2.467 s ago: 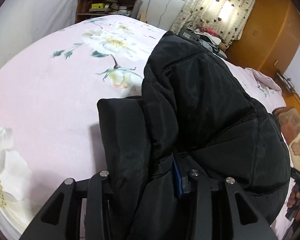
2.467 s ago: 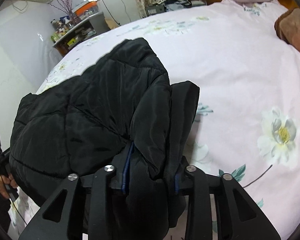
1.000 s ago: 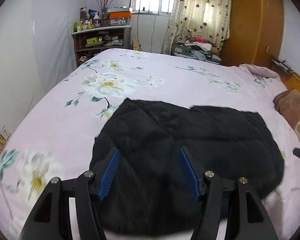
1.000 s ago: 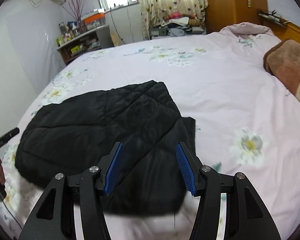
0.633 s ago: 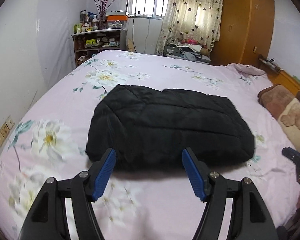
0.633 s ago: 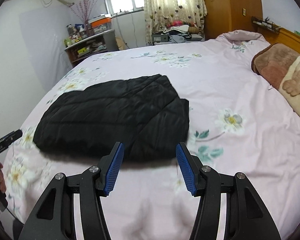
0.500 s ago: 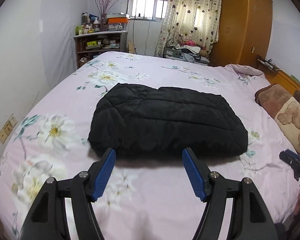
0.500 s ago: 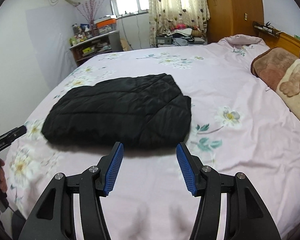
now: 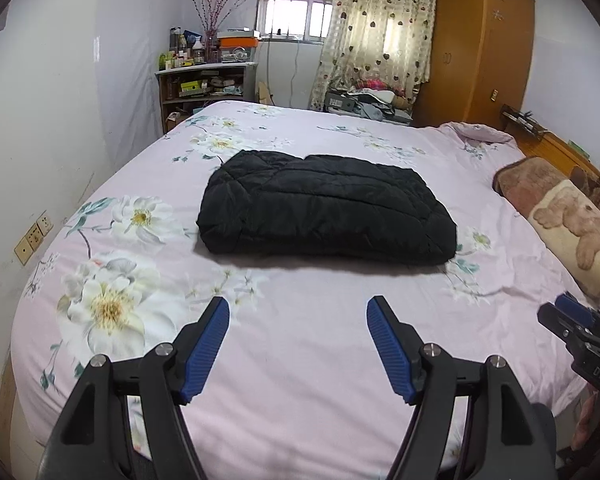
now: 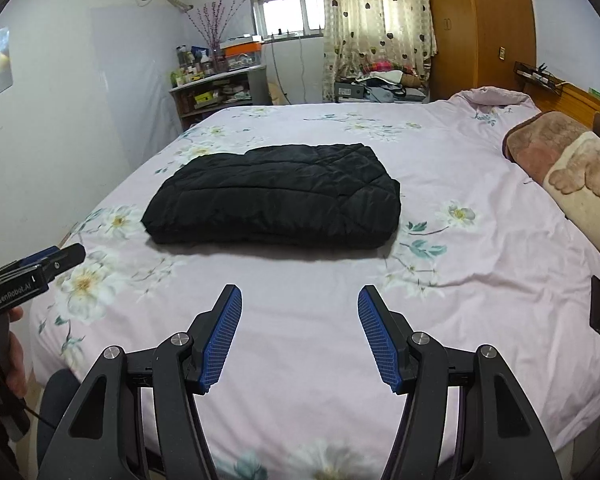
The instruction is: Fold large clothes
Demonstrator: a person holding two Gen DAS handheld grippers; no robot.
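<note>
A black quilted jacket [image 9: 324, 208] lies folded into a flat rectangle in the middle of the pink floral bed [image 9: 300, 360]; it also shows in the right wrist view [image 10: 276, 196]. My left gripper [image 9: 298, 316] is open and empty, held well back from the jacket near the bed's front edge. My right gripper [image 10: 300, 304] is open and empty, also back from the jacket. The right gripper shows at the right edge of the left wrist view [image 9: 572, 328], and the left gripper at the left edge of the right wrist view [image 10: 40, 264].
A brown bear-print blanket [image 9: 572, 224] lies at the bed's right. A dark phone [image 10: 599, 310] lies on the sheet at the right edge. A cluttered shelf [image 9: 204, 88], a window, curtains and a wooden wardrobe [image 9: 480, 48] stand beyond the bed.
Both grippers let go of the jacket, opened and pulled back toward the bed's front edge. The jacket now rests folded on the bed.
</note>
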